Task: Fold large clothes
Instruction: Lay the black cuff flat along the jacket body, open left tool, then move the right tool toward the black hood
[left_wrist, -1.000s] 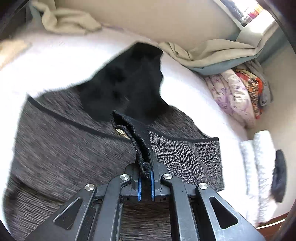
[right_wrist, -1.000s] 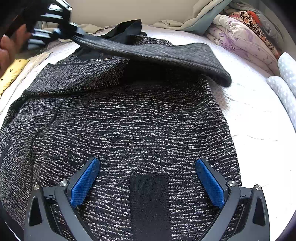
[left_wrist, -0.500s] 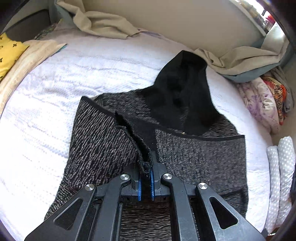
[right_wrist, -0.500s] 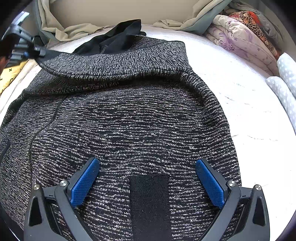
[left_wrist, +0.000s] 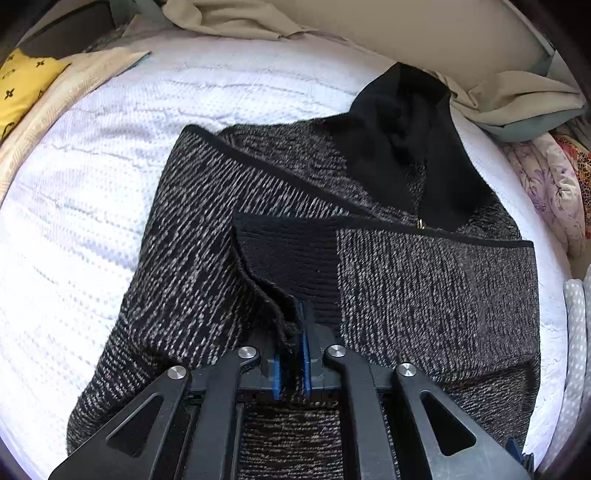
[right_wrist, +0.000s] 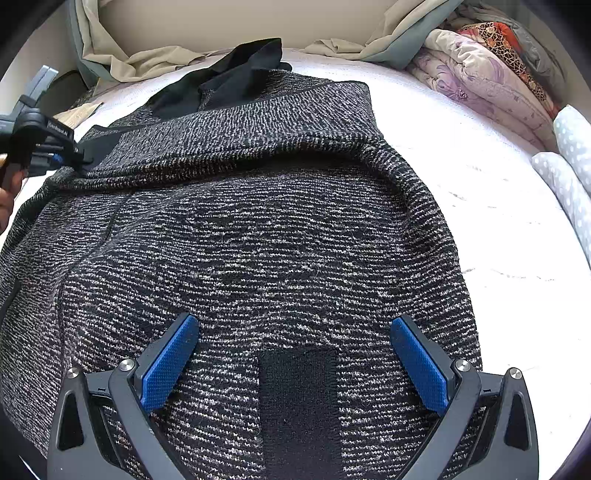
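1. Where the left gripper (left_wrist: 291, 354) meets the cloth, its blue pads are close together and just starting to part, with the black cuff edge of the grey-and-black knit cardigan (left_wrist: 424, 295) still caught between them.
2. Ahead of that claw the folded-over sleeve lies across the cardigan's body; the black hood (left_wrist: 406, 144) sits beyond it, at the far end.
3. To the claw's left, bare white bedspread (left_wrist: 92, 221); farther off on that side, a yellow cushion (left_wrist: 22, 85).
4. Right gripper (right_wrist: 295, 369): jaws spread wide, nothing between them, hovering over the cardigan's near part, a black patch (right_wrist: 299, 398) directly below.
5. Far to its left, the left gripper (right_wrist: 55, 155) shows at the sleeve end, a hand (right_wrist: 9, 192) behind it.
6. To its far right, floral quilts (right_wrist: 480, 74) are piled.
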